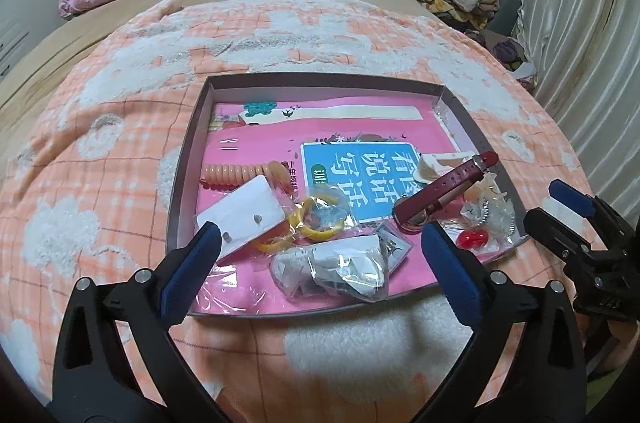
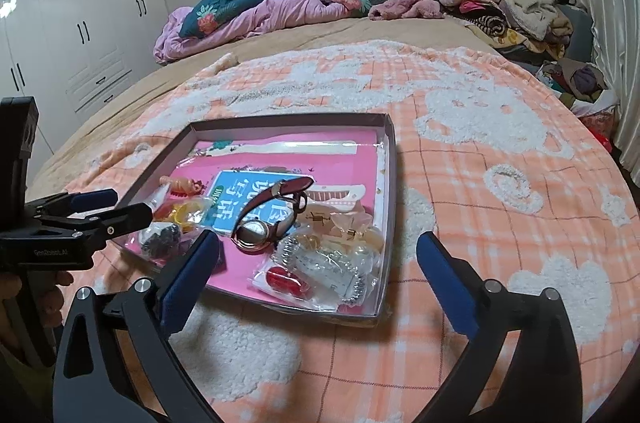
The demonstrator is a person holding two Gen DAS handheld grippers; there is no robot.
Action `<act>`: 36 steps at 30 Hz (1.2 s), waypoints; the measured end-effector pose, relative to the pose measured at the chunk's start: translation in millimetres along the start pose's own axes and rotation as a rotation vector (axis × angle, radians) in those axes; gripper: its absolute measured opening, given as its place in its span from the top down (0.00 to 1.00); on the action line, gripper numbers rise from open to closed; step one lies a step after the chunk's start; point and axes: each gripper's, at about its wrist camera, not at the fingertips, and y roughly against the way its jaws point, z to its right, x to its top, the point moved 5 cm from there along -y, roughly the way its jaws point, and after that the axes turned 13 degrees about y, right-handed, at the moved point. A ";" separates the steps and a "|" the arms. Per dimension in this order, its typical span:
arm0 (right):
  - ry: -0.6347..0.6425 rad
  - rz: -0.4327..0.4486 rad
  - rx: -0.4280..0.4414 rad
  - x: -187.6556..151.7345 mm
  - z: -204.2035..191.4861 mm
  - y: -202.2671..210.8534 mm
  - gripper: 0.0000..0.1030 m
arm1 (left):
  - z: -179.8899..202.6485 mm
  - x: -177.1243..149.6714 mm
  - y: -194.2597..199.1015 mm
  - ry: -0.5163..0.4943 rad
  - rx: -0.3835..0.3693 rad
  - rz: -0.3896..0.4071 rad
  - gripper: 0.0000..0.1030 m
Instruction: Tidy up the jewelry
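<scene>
Bedroom scene with a shallow tray (image 1: 188,159) of jewelry set on a bed (image 2: 500,151) covered by an orange-and-white blanket.

White wardrobes (image 2: 80,35) and piled clothes (image 2: 516,11) are seen beyond. The left gripper (image 1: 320,247) is held with jaws spread wide over bagged pieces at the tray's near edge, nothing clasped. The right gripper (image 2: 316,259) is likewise released, a red-strapped watch (image 2: 256,231) lying just ahead between its jaws.

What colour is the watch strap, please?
Dark red watch strap, clearest in the left wrist view.
</scene>
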 end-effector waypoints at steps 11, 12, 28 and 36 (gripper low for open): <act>0.018 0.071 -0.008 9.2 -13.2 41.3 0.04 | 3.1 2.1 38.1 0.005 -0.025 0.067 0.09; 0.020 0.075 -0.009 9.3 -14.4 44.5 0.04 | 4.0 1.7 42.4 0.003 -0.028 0.073 0.09; 0.057 0.127 -0.022 6.4 -36.7 91.2 0.04 | 6.6 -16.7 89.7 -0.017 -0.054 0.134 0.09; 0.067 0.135 -0.018 3.6 -49.6 102.7 0.04 | -2.4 -27.0 101.9 -0.010 -0.048 0.146 0.09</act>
